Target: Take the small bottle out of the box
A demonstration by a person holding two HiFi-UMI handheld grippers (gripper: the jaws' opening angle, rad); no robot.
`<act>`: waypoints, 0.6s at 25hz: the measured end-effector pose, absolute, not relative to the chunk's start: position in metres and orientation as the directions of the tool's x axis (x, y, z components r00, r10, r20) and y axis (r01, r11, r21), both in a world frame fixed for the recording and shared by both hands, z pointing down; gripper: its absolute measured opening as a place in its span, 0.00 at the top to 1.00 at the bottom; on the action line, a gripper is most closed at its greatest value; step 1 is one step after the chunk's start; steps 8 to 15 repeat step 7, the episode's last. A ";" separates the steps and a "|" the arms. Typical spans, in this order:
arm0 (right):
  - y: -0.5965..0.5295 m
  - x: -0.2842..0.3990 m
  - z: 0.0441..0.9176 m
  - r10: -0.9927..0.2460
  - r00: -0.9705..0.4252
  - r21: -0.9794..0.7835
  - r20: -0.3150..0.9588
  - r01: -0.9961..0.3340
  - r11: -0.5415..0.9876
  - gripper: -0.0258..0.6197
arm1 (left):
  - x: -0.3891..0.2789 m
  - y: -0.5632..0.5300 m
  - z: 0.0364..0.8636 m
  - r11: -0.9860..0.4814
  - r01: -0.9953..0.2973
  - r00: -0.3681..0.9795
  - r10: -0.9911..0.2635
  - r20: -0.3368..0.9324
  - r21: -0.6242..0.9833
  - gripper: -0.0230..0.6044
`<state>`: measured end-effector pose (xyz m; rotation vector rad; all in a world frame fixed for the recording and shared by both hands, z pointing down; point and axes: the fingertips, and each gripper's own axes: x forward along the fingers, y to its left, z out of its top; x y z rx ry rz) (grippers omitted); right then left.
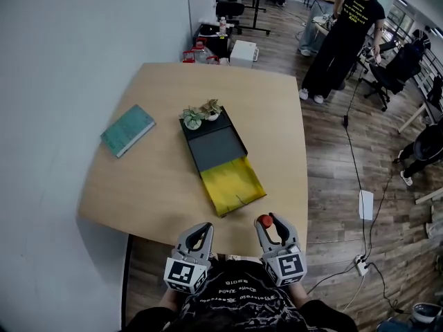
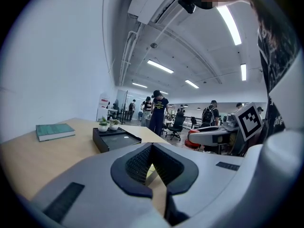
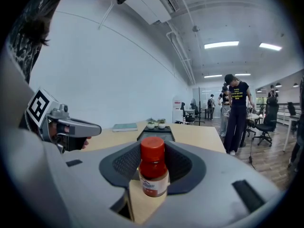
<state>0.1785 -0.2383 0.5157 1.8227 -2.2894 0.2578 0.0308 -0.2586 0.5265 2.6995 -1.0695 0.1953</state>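
Observation:
A small bottle (image 1: 265,220) with a red cap stands upright between the jaws of my right gripper (image 1: 271,228), which is shut on it just off the table's near edge. The right gripper view shows the bottle (image 3: 153,167) with a white label, gripped at its sides by the right gripper (image 3: 153,175). The black box (image 1: 214,144) lies mid-table, its yellow drawer (image 1: 232,185) slid out toward me with nothing visible in it. My left gripper (image 1: 197,237) is shut on nothing beside the right one, its tips (image 2: 153,163) pointing over the table toward the box (image 2: 114,139).
Two small potted plants (image 1: 202,113) sit on the box's far end. A teal book (image 1: 127,130) lies at the table's left. A white wall runs along the left side. A person (image 1: 342,37) stands beyond the table's far right corner; cables and a power strip (image 1: 360,263) lie on the floor.

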 end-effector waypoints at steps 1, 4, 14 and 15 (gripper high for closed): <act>-0.239 0.178 0.516 -0.939 -0.219 -0.009 0.266 -0.974 0.225 0.72 | 0.030 -0.259 0.527 -0.703 -0.692 0.721 -0.661 0.208 0.164 0.96; -0.240 0.177 0.516 -0.938 -0.220 -0.007 0.269 -0.974 0.226 0.72 | 0.026 -0.261 0.527 -0.695 -0.699 0.714 -0.668 0.208 0.166 0.96; -0.241 0.175 0.516 -0.937 -0.222 -0.005 0.270 -0.973 0.229 0.72 | 0.023 -0.262 0.526 -0.694 -0.700 0.713 -0.671 0.203 0.167 0.96; -0.241 0.175 0.516 -0.937 -0.222 -0.005 0.270 -0.973 0.229 0.72 | 0.023 -0.262 0.526 -0.694 -0.700 0.713 -0.671 0.203 0.167 0.96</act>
